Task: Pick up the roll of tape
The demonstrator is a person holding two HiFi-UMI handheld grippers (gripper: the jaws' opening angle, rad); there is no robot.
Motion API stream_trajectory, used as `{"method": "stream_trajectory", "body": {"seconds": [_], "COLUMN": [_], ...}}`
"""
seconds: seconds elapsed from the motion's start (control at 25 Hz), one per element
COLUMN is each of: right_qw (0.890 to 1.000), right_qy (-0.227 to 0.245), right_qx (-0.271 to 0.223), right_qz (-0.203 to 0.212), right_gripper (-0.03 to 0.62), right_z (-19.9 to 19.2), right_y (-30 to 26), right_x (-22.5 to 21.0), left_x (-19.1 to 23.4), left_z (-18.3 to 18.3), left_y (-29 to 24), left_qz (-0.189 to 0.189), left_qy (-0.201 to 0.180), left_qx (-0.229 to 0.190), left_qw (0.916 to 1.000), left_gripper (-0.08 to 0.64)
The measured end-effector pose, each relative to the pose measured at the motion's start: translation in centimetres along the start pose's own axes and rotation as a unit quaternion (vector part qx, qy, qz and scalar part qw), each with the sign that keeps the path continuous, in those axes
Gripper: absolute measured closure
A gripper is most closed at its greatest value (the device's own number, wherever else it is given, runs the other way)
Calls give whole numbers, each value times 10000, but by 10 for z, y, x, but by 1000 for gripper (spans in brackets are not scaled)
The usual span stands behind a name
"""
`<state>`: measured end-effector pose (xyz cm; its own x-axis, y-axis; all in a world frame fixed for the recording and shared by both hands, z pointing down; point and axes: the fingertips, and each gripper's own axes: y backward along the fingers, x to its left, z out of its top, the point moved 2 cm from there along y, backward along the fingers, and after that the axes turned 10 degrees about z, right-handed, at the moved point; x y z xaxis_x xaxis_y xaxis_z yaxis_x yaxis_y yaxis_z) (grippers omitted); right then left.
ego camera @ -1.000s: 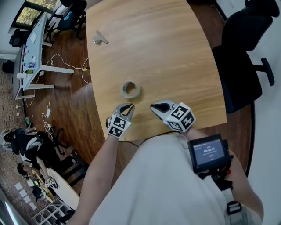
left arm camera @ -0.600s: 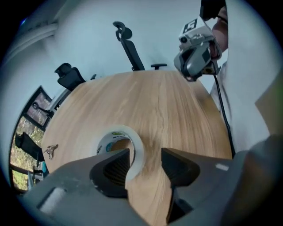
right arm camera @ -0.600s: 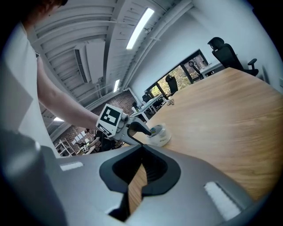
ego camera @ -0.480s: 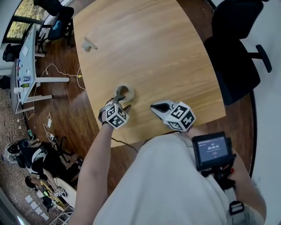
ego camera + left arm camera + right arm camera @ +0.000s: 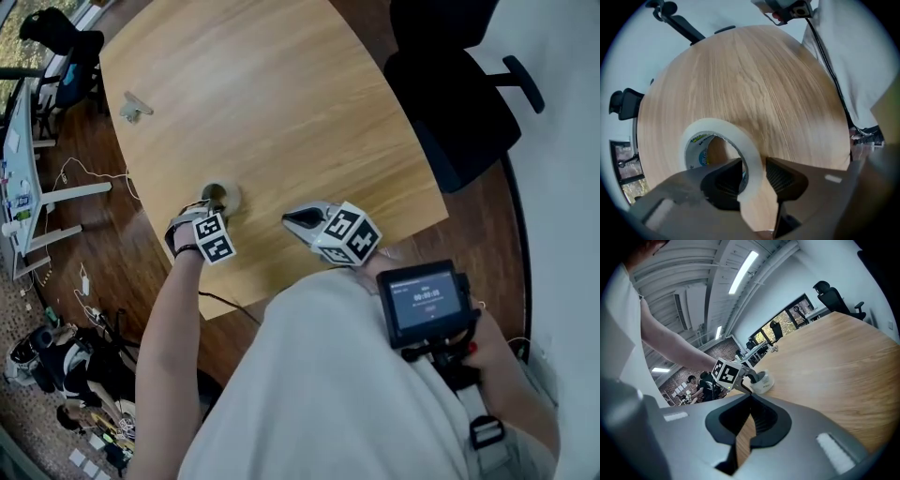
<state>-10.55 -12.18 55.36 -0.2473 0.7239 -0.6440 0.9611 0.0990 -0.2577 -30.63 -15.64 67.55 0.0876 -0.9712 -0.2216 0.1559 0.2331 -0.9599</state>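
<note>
Head view: the roll of tape (image 5: 225, 194) lay flat on the tabletop (image 5: 281, 94) near its left edge, with the left tongs (image 5: 210, 201) pointing down onto it and the right tongs (image 5: 292, 218) held near, over the tabletop's near edge. Left gripper view: the left tongs were closing astride the roll's wall, one jaw inside the hole and one outside, not yet clamping. Right gripper view: the right tongs were closed together, holding nothing.

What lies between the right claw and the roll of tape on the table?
Only bare tabletop; the head view shows nothing else between the right claw and the roll of tape.
</note>
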Motion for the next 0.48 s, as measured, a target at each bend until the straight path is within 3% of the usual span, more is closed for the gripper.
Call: {"method": "stream_trajectory", "body": {"seconds": [0.12,0.32,0.48], "right_qw": [10000,9999,9999], "right_qy": [-52,-94,-132], "right_qx": [-26,-26,13], "right_qz": [-46,-81,-95], "right_gripper": [584,584,584], "right_z": [0,-3,-8], "right_y": [2,4,3], "right_x": [-3,-6,-6], "left_x": [-1,-5,-4], "left_z": [3,7,9], "left_y": [-1,-1,-2], "left_qz": [-365,-490,-687], "left_qy": [0,-513,-89], "left_qx": [253,404,341], "left_qw": [9990,9967,9970], "left_gripper": [401,447,462]}}
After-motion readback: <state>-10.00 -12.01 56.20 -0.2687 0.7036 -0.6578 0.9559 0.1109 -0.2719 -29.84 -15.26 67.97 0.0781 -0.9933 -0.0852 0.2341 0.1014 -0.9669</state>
